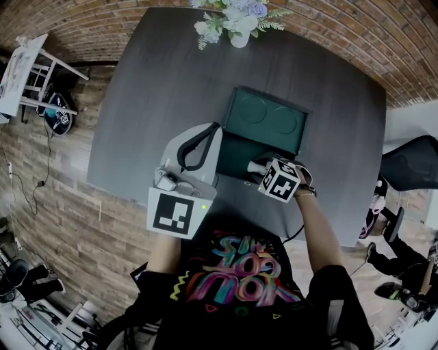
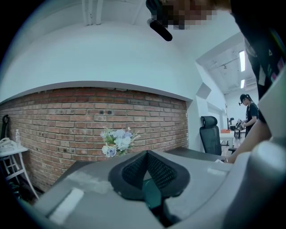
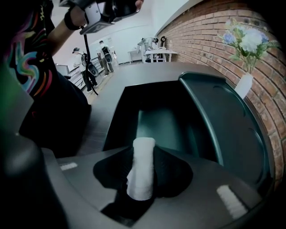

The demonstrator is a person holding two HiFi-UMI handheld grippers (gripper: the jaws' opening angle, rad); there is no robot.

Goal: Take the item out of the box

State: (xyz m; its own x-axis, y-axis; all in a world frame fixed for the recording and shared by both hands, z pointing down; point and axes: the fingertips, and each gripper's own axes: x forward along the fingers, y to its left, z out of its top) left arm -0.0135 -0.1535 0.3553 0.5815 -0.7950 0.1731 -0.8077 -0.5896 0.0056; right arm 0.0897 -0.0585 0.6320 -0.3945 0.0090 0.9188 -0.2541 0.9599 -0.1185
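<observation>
The green box (image 1: 234, 156) stands open near the front edge of a dark grey table (image 1: 150, 89). Its lid (image 1: 267, 117) is tipped up at the far side and shows 2 round hollows in its lining.

The right gripper (image 3: 144, 150) has its jaws closed on a white roll (image 3: 142, 172). The black pads press it from both sides, and the roll stands upright between them, its top end poking past the tips. In the head view the roll sits just left of that gripper's marker cube (image 1: 282, 179), over the near right part of the box's open compartment. The right gripper view shows the dark green inside of the box right behind it.

The left gripper (image 2: 146, 156) is at the box's left side. Its pads meet at the tips, and a thin teal-green edge shows pinched in the narrow gap below, apparently the box's wall.

A white vase (image 1: 239, 39) of pale flowers (image 1: 236, 17) stands at the table's far edge, well apart from the box, against a brick wall (image 2: 67, 125)
</observation>
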